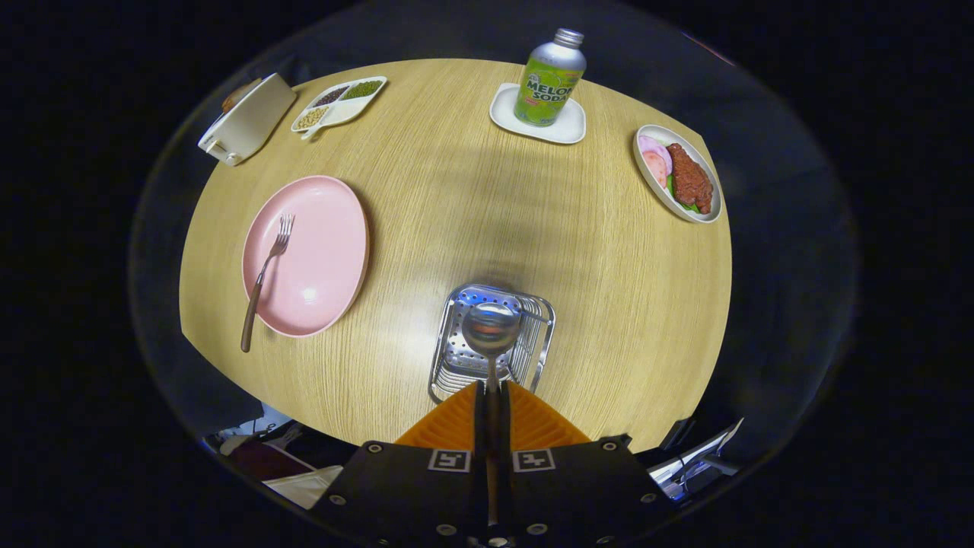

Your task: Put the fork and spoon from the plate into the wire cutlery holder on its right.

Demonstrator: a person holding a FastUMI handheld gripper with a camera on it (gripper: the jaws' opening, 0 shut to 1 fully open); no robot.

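Observation:
My gripper [491, 396] is shut on the handle of a metal spoon [491, 329], whose bowl sticks out ahead of the fingers, right over the wire cutlery holder [533, 346]. The holder is a shiny metal basket standing on the wooden table just beyond the fingers. Off to the left lies a pink plate [319, 259]. On it rests a fork [266, 274] with a brown handle that hangs over the plate's near rim.
At the back stand a melon soda bottle [549, 76] on a white coaster [567, 125], a divided dish of beans [338, 103], a white box [247, 118] and a plate of meat [681, 183] at the right. The table's near edge [251, 388] is close to the holder.

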